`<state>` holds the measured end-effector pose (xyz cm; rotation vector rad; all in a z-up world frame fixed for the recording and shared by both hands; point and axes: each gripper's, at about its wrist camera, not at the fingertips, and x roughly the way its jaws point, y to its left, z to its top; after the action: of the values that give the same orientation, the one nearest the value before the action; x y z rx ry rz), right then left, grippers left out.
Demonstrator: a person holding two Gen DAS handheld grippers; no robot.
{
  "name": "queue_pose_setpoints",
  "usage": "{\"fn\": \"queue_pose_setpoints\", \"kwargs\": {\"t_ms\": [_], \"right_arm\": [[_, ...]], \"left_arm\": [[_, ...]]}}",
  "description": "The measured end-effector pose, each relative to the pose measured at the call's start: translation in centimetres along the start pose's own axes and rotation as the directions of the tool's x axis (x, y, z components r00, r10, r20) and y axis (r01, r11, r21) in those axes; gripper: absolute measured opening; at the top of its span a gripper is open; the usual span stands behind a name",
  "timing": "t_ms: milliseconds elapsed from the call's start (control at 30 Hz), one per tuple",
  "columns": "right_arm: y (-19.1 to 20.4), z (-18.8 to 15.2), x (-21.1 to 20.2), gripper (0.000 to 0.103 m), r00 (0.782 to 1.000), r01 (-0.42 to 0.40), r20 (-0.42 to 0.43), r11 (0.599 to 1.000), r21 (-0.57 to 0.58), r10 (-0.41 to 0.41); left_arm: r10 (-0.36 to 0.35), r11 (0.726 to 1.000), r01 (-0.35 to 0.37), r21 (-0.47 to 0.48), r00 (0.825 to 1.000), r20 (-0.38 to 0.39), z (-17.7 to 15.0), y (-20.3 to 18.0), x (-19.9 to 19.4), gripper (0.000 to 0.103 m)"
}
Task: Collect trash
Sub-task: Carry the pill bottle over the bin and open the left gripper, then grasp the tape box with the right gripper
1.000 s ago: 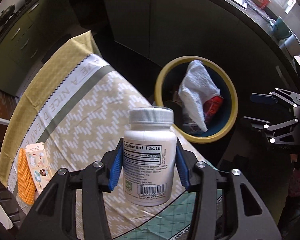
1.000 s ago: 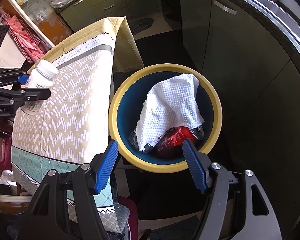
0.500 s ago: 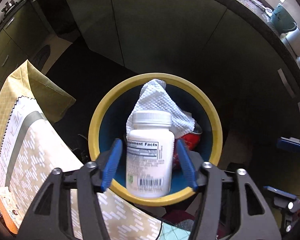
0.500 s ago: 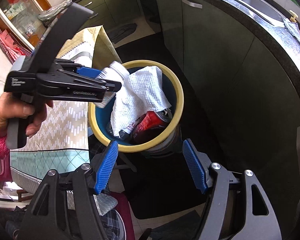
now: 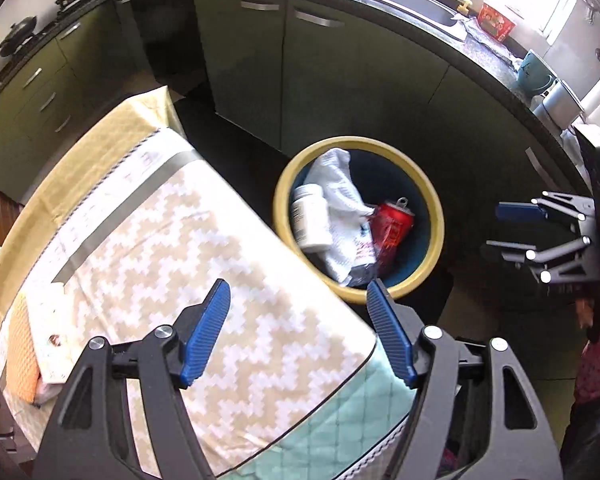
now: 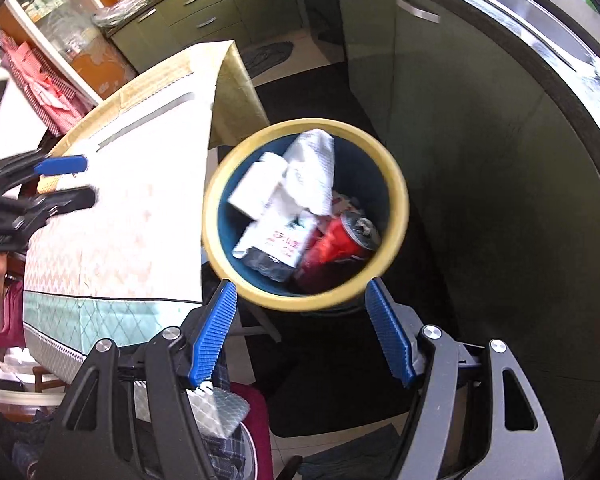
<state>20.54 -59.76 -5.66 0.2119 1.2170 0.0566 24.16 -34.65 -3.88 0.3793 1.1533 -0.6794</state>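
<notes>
Trash sits together now in the yellow-rimmed bin (image 5: pixel 359 220), at about one o'clock from your left hand-held gripper (image 5: pixel 298 332). The white pill bottle (image 5: pixel 310 218) lies on its side against the bin's nine o'clock wall, leaning on the crumpled paper towel (image 5: pixel 342 196), with the red can (image 5: pixel 392 224) tipped beside it at three o'clock. Something dark with a printed wrapper lies under the towel; the blur makes it hard to say what it is.

Your left hand-held gripper is spread wide and holds nothing, its blue pads over the near edge of the desk (image 5: pixel 180 240). Your right hand-held gripper (image 6: pixel 300 332) is equally wide and empty, hanging just short of the bin's six o'clock rim, likely kept clear so the drop zone stays unobstructed.

The bin stands on the floor just beside the desk's edge, which makes for a short carry from cloth to rim. At nine o'clock on the desk, near its far left edge, an orange-and-white packet (image 5: pixel 32 356) lies flat. If it counts as trash, it looks like your next pick, and the left side is the closer one.
</notes>
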Motion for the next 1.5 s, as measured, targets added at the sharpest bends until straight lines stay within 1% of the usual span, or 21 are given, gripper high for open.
{"fn": "queue_pose_setpoints", "kwargs": {"t_ms": [100, 200, 267, 333, 400, 467, 533, 600, 633, 733, 800, 900, 967, 1033, 1267, 1500], "right_arm": [[3.5, 1.0, 1.1, 0.067, 1.0, -0.017, -0.02, 0.998, -0.062, 0.016], [8.0, 2.4, 2.0, 0.067, 0.999, -0.044, -0.036, 0.989, -0.14, 0.039], [11.8, 3.5, 2.6, 0.067, 0.997, -0.063, -0.046, 0.979, -0.194, 0.055], [15.7, 4.6, 3.1, 0.067, 0.996, -0.081, -0.058, 0.966, -0.247, 0.069], [19.8, 5.8, 3.8, 0.067, 0.993, -0.11, -0.08, 0.95, -0.291, 0.09], [24.0, 7.0, 4.8, 0.067, 0.988, -0.141, -0.103, 0.935, -0.325, 0.113], [27.8, 8.3, 6.1, 0.067, 0.977, -0.198, -0.147, 0.921, -0.335, 0.156], [31.0, 9.7, 7.8, 0.067, 0.956, -0.268, -0.195, 0.922, -0.28, 0.219], [32.4, 10.5, 8.7, 0.067, 0.949, -0.284, -0.21, 0.924, -0.256, 0.233], [36.0, 12.6, 11.4, 0.067, 0.941, -0.286, -0.241, 0.937, -0.2, 0.236], [37.4, 13.8, 13.3, 0.067, 0.936, -0.277, -0.269, 0.947, -0.16, 0.228], [38.8, 15.0, 16.0, 0.067, 0.933, -0.237, -0.304, 0.965, -0.11, 0.194], [39.5, 15.5, 17.5, 0.067, 0.932, -0.213, -0.317, 0.974, -0.083, 0.177], [40.0, 15.9, 18.4, 0.067, 0.937, -0.187, -0.313, 0.98, -0.07, 0.157], [40.6, 17.1, 20.8, 0.067, 0.94, -0.14, -0.314, 0.99, 0.002, 0.134], [41.7, 17.4, 22.3, 0.063, 0.939, -0.103, -0.33, 0.995, 0.015, 0.102]], "left_arm": [[0.041, 0.997, -0.04, -0.059, 0.999, 0.023, -5.1, 4.0, -2.9, 0.069], [0.106, 0.988, -0.1, -0.116, 0.993, 0.045, -10.1, 7.6, -5.4, 0.069], [0.154, 0.976, -0.144, -0.163, 0.987, 0.054, -13.6, 9.8, -6.8, 0.069], [0.179, 0.963, -0.165, -0.213, 0.983, 0.049, -16.8, 12.1, -8.0, 0.069], [0.2, 0.945, -0.183, -0.272, 0.979, 0.036, -19.9, 14.3, -8.8, 0.069], [0.223, 0.928, -0.206, -0.31, 0.975, 0.02, -22.6, 16.0, -9.2, 0.069], [0.235, 0.916, -0.22, -0.335, 0.972, 0.004, -24.6, 17.2, -9.1, 0.069], [0.23, 0.907, -0.216, -0.361, 0.973, -0.005, -26.1, 18.2, -9.0, 0.069], [0.229, 0.904, -0.215, -0.369, 0.973, -0.008, -26.7, 18.6, -9.0, 0.069], [0.24, 0.9, -0.224, -0.374, 0.971, -0.004, -27.8, 19.2, -9.1, 0.069], [0.239, 0.904, -0.221, -0.367, 0.971, 0.003, -28.1, 19.2, -9.2, 0.069], [0.247, 0.909, -0.226, -0.35, 0.969, 0.015, -28.5, 19.2, -9.5, 0.069], [0.251, 0.912, -0.23, -0.34, 0.968, 0.019, -28.6, 19.2, -9.6, 0.069], [0.247, 0.916, -0.225, -0.332, 0.969, 0.025, -28.7, 19.3, -9.7, 0.069], [0.234, 0.925, -0.208, -0.316, 0.971, 0.046, -29.5, 19.3, -9.7, 0.069], [0.229, 0.927, -0.198, -0.317, 0.971, 0.065, -30.6, 19.6, -10.3, 0.07]]}}
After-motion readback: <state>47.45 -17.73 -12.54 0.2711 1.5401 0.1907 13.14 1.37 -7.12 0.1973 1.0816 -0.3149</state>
